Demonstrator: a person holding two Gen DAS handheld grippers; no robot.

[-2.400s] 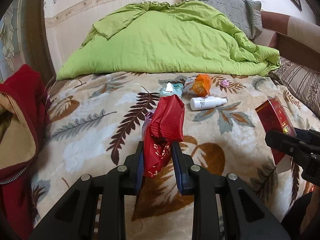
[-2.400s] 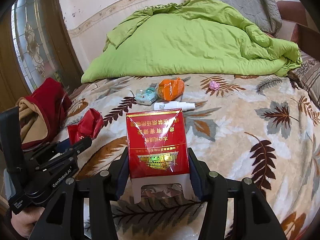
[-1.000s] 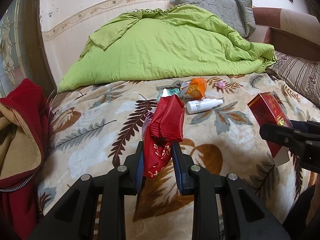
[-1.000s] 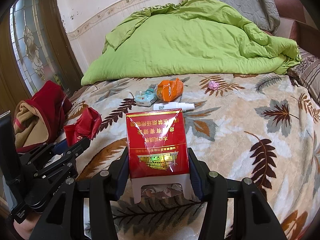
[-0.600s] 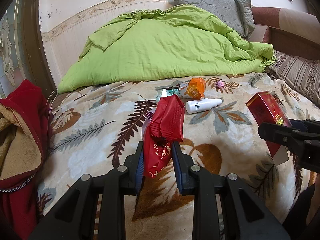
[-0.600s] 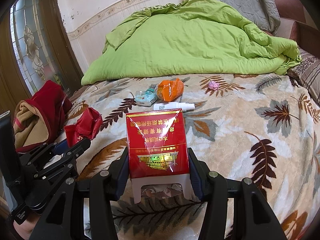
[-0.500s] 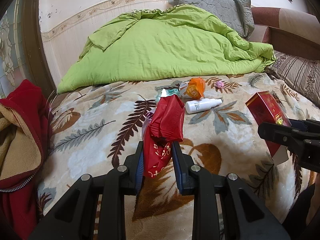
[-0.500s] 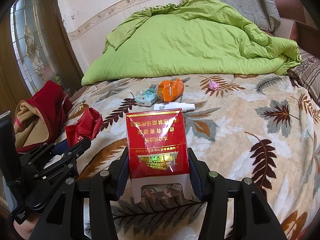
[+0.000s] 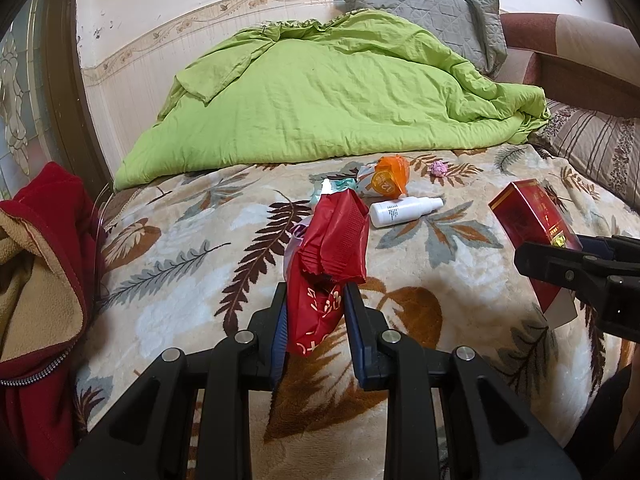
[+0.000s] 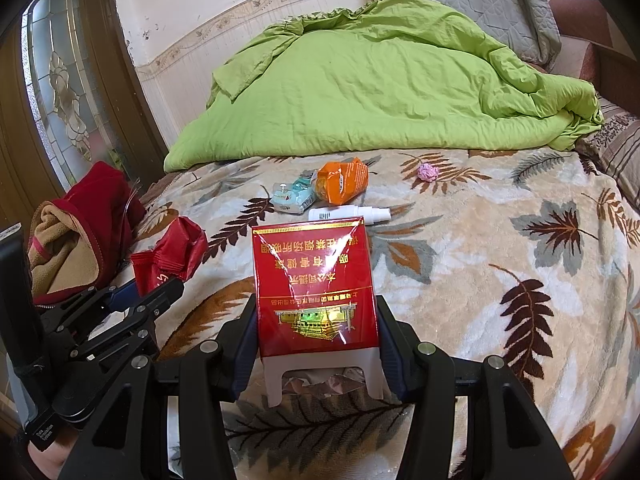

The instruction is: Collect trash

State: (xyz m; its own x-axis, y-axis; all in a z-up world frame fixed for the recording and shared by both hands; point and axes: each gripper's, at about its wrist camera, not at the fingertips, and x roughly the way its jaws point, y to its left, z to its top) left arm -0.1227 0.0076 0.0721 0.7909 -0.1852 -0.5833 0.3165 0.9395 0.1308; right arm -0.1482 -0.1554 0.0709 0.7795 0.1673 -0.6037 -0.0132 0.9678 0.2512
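Note:
My left gripper (image 9: 314,312) is shut on a crumpled red snack wrapper (image 9: 332,256) and holds it above the leaf-patterned bedspread (image 9: 192,256). My right gripper (image 10: 316,320) is shut on a red cigarette box (image 10: 314,284), held upright above the bed; the box also shows in the left wrist view (image 9: 532,220). Farther up the bed lie an orange packet (image 10: 342,182), a white spray bottle (image 10: 348,214), a teal and white packet (image 10: 292,196) and a small pink paper ball (image 10: 427,171).
A rumpled green duvet (image 9: 328,96) and a grey pillow (image 9: 432,16) fill the back of the bed. A red jacket with tan lining (image 9: 36,264) lies at the left edge. A striped pillow (image 9: 600,148) is at the right. A glass-panelled door (image 10: 64,92) stands left.
Both grippers have drawn slightly back and up from the bed, keeping their hold on the wrapper and the box. The items on the bed have not moved.

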